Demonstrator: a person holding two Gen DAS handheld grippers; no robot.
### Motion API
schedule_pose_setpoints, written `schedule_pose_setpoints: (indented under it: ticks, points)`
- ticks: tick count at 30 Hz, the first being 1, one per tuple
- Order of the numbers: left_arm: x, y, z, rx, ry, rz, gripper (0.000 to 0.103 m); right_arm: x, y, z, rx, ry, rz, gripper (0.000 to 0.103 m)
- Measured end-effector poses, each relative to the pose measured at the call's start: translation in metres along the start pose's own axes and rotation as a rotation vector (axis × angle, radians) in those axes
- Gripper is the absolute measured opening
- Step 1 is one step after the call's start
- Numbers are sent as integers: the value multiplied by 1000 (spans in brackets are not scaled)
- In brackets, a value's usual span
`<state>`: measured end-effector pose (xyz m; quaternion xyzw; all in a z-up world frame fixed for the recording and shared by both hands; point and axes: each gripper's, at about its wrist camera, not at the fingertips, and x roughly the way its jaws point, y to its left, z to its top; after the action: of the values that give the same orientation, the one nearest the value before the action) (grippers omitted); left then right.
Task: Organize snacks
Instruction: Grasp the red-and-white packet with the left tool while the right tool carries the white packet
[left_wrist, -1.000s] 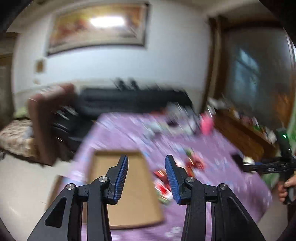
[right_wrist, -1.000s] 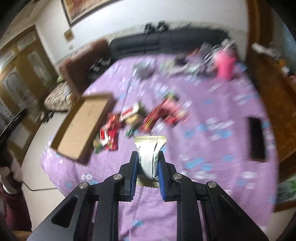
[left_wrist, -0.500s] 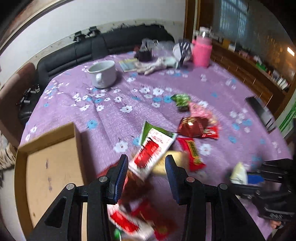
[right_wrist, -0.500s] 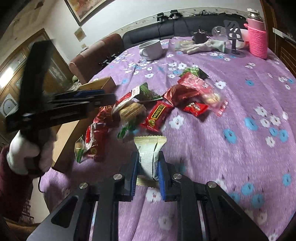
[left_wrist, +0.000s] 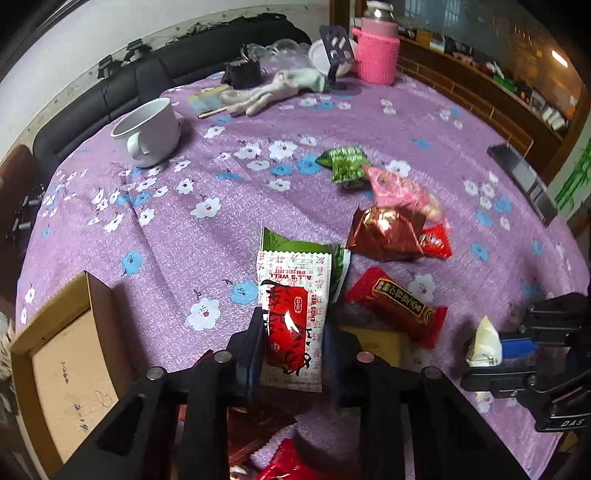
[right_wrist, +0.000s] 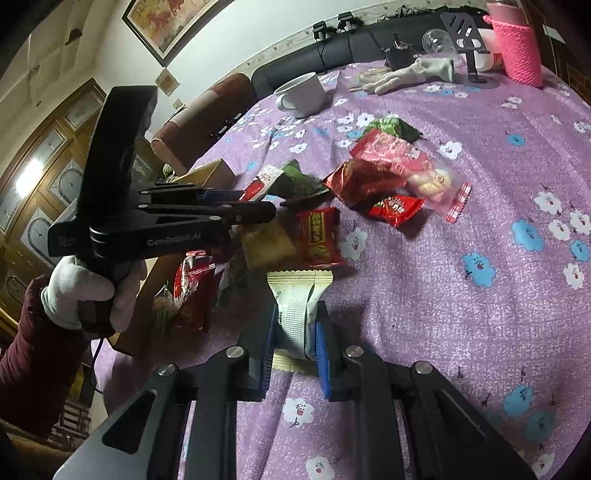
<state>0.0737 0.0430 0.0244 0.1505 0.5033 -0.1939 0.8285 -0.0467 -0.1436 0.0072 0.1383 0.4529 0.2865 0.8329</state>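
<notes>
Snacks lay scattered over the middle of the tabletop, which was covered in a purple cloth printed with white and blue flowers. At its left edge sat an open cardboard box, shallow and brown, with pen marks on its floor. Further back stood a white mug, a pale glove lying flat, and a bottle in a pink knitted sleeve (all well apart from the packets).

The left gripper pointed steeply down at the pile, its jaws closing around a white packet with a red label; the packet sat between the pads, which appeared to press its sides, and a green wrapper showed beneath its far end. In the right wrist view a white-gloved hand with a dark red sleeve carried that gripper by its handle.

The right gripper was clenched on a cream and white sachet, held clear above the cloth, near the pile's right side.

Just beside the left gripper lay a red bar with gold lettering, partly over a tan packet. Beyond it were a shiny dark red foil pouch, a pink clear bag leaning on it, a small red packet and a small green packet.
</notes>
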Motion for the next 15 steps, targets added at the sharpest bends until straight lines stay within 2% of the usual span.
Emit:
schedule_pose_setpoints:
  ticks: [7, 12, 15]
  points:
    - [-46, 5, -15, -91, -120, -39, 27, -17, 19, 1, -12, -19, 10, 19]
    - [-96, 18, -44, -140, -205, -51, 27, -21, 56, 5, -53, -15, 42, 19]
    - [-120, 39, -70, -184, -226, -8, 27, -10, 86, 10, -93, 4, 68, 19]
